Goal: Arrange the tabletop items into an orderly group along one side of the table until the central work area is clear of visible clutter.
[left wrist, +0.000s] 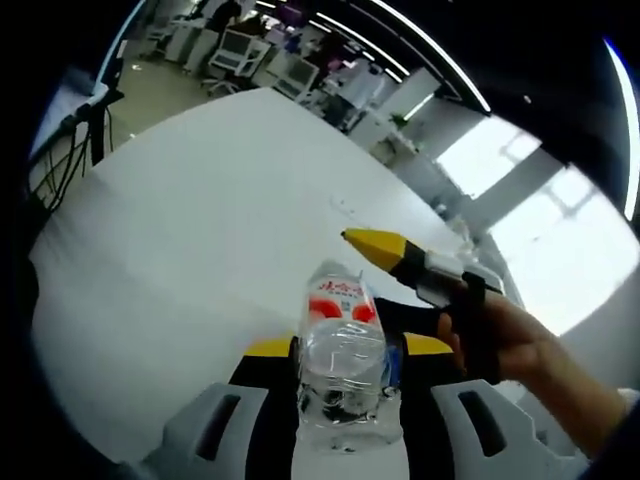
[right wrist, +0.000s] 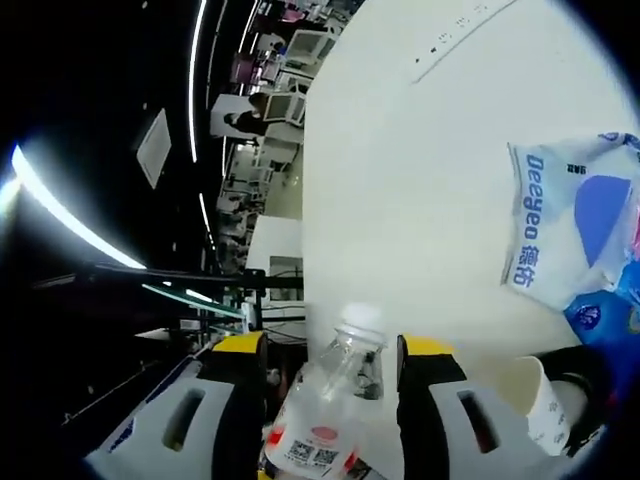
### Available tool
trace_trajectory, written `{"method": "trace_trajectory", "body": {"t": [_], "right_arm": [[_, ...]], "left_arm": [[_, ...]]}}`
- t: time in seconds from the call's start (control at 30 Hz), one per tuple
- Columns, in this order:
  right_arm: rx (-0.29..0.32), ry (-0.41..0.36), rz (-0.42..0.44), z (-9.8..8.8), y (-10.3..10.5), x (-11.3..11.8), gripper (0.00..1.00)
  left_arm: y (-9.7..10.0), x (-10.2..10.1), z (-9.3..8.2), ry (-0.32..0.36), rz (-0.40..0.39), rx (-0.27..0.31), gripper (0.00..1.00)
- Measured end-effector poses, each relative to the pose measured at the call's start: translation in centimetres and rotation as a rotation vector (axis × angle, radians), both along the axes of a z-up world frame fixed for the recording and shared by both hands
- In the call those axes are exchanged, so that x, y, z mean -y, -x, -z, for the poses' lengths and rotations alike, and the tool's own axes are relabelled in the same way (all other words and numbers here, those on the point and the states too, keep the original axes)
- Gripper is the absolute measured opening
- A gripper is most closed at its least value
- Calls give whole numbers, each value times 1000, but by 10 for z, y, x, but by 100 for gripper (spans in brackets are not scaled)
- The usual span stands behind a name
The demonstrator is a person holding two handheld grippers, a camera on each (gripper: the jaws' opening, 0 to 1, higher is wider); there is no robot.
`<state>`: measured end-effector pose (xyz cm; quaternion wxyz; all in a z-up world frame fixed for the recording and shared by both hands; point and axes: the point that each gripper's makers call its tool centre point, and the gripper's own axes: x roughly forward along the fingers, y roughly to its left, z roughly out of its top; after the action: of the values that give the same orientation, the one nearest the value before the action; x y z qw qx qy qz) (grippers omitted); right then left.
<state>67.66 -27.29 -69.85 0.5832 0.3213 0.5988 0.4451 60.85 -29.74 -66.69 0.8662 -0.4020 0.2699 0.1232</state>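
A clear plastic bottle with a red-and-white label stands between the yellow-tipped jaws of my left gripper, which is shut on its sides. My right gripper, held by a hand, reaches in from the right, its yellow tip just behind the bottle's top. In the right gripper view, a white-capped bottle leans between my right gripper's jaws, which stand wide with a gap on each side. Whether it is the same bottle I cannot tell.
The white table stretches away bare ahead of the left gripper. To the right of the right gripper lie a white-and-blue Deeyeo tissue pack, a blue packet and a white paper cup. Office desks and chairs stand beyond the table.
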Motion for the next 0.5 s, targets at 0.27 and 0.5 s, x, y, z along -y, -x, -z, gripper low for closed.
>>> {"method": "trace_trajectory", "body": {"t": [0.27,0.5], "right_arm": [[29,5,-5,3,0,2,33],[-26,-67,83,-8,-10,1,25]], "left_arm": [[-2,1,-4,-4,19,18,33],[-4,-2,-8,-50,59,28,33]]}}
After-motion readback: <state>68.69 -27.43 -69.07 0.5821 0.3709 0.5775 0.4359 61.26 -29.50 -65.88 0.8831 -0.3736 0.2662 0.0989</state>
